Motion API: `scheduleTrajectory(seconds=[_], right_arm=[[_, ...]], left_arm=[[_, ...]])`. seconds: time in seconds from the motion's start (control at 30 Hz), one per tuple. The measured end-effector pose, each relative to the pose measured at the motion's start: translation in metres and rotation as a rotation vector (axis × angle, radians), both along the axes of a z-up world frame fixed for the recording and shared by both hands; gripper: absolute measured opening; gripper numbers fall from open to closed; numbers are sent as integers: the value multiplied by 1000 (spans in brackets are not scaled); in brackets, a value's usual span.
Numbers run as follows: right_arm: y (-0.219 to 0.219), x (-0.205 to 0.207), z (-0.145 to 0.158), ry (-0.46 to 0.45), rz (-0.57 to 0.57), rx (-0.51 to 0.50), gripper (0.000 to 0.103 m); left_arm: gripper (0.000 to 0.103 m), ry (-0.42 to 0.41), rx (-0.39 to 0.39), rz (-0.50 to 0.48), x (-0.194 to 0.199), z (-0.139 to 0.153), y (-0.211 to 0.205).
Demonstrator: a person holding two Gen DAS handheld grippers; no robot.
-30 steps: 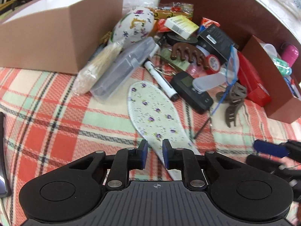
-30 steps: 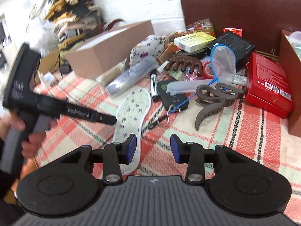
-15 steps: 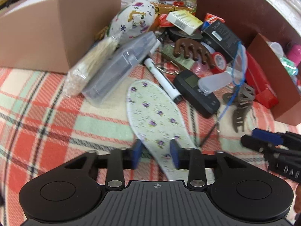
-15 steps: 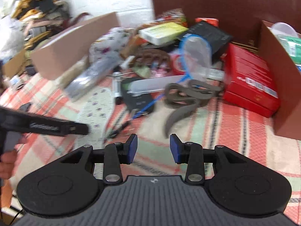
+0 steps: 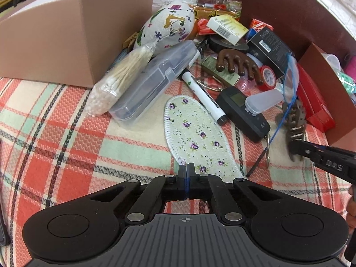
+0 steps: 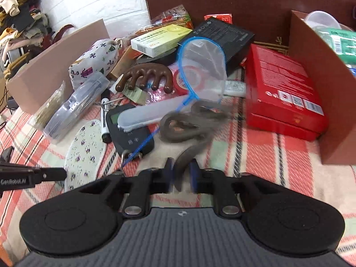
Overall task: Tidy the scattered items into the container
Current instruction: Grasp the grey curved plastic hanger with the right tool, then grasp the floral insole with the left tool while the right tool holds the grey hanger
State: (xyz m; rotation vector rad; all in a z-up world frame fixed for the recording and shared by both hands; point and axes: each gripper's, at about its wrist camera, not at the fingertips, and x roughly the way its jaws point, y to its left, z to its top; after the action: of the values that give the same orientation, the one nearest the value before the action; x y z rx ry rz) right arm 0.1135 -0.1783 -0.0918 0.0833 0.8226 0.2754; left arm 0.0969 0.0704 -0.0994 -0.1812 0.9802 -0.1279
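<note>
Right gripper [image 6: 180,170] closing on brown hair claw clip [image 6: 189,124], tail between jaws; rigid, light, probably springy. Left gripper [image 5: 186,170] pinched shut at floral insole [image 5: 198,133] edge, thin, floppy.

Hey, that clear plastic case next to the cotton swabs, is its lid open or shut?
Shut. The clear plastic case lies flat with its lid down and the front clasp seated.
</note>
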Motion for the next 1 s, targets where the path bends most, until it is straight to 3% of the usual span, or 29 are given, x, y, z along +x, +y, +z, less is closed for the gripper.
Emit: scheduleTrajectory(seconds=[0.3,0.33,0.53,0.67,0.7,0.73,0.83,1.0], right_arm=[[-19,-50,16,-14,43,-42,11],[-21,-52,15,-8,36,-47,11],[-24,-53,8,3,7,-42,12],[-24,-53,7,1,11,-36,13],[-23,-52,6,2,13,-35,13],[-23,-52,5,3,14,-34,14],[-21,-51,3,7,19,-32,14],[-21,-50,1,13,22,-28,14]], left_arm=[[0,-6,20,-40,-19,8,-8],[23,-2,17,-31,-19,7,-8],[34,40,-82,3,-4,0,-4],[59,57,-168,-8,4,-2,-5],[60,58,-181,-7,5,-2,-5],[57,57,-193,-8,6,-2,-6],[23,57,-236,-15,8,-4,-8],[24,51,-294,-17,12,-5,-14]])
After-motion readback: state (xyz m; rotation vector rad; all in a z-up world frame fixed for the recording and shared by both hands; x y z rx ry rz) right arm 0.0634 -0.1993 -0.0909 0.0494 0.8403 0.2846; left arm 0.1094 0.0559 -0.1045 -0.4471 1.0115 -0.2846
